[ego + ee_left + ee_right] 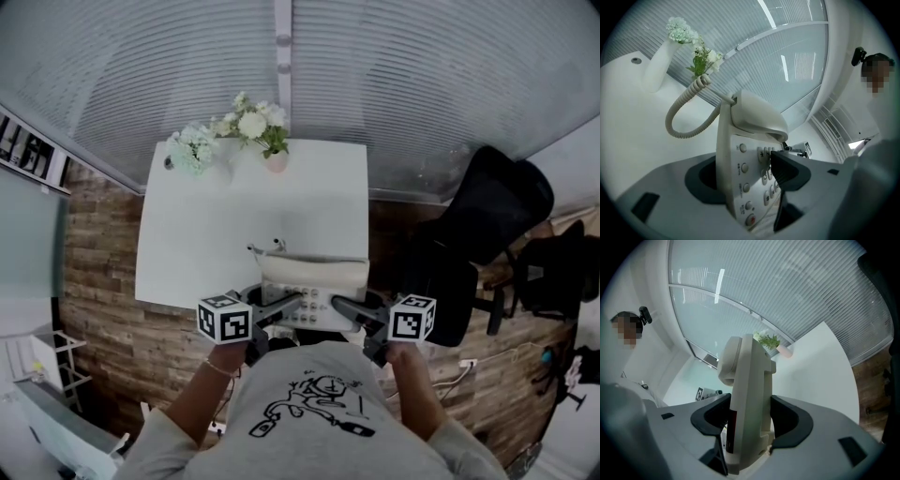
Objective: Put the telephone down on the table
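Observation:
A cream desk telephone [314,279] with its handset on the cradle hangs between both grippers at the near edge of the white table [216,234]. My left gripper [281,305] is shut on its left end. In the left gripper view one pad lies on the keypad of the telephone [740,154] and the other on its back, with my left gripper [746,171] round the body. The coiled cord [679,117] loops off to the left. My right gripper [349,309] is shut on the right end. There the telephone [747,394] stands edge-on in my right gripper [750,417].
At the table's far edge stand a white vase of pale flowers [195,150] and a small pink pot with white blooms [272,155]. A black office chair [469,253] sits right of the table on the wooden floor. Window blinds fill the back.

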`<state>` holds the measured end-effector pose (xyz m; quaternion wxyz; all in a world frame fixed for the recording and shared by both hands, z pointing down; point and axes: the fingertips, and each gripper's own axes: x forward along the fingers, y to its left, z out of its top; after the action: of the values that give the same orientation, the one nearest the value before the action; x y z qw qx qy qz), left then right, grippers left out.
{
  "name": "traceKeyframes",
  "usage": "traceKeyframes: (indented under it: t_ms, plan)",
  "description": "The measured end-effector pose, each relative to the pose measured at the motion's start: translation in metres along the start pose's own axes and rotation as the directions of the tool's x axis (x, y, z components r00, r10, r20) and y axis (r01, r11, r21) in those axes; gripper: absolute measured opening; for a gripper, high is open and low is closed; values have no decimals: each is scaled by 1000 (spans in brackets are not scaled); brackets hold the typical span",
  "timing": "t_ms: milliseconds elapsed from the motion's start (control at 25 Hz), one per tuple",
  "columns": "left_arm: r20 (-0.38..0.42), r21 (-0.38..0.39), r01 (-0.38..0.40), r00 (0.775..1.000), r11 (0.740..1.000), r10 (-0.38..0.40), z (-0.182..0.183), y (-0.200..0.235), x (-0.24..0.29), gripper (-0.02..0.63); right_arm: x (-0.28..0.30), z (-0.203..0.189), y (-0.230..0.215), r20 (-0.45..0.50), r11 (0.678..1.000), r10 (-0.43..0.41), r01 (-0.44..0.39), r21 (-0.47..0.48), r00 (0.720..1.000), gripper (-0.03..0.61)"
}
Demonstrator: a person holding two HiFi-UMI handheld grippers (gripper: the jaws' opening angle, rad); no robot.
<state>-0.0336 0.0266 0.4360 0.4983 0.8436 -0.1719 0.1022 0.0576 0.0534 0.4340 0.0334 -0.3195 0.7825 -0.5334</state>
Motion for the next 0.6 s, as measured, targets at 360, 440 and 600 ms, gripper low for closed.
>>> traceKeyframes:
  t_ms: [360,440,600]
  plan:
    - [5,-12,-24,1000,1000,24,19,3,24,284,-3,27,-18,-19,1000,18,-18,12,1000,278]
    - [6,-18,-29,1000,999,29,21,4,28,284,-4,31,-21,-25,1000,22,-22,14,999,278]
    - [11,-28,-39,999,999,39,26,5,36,284,-6,39,-27,-36,999,29,-28,21,999,277]
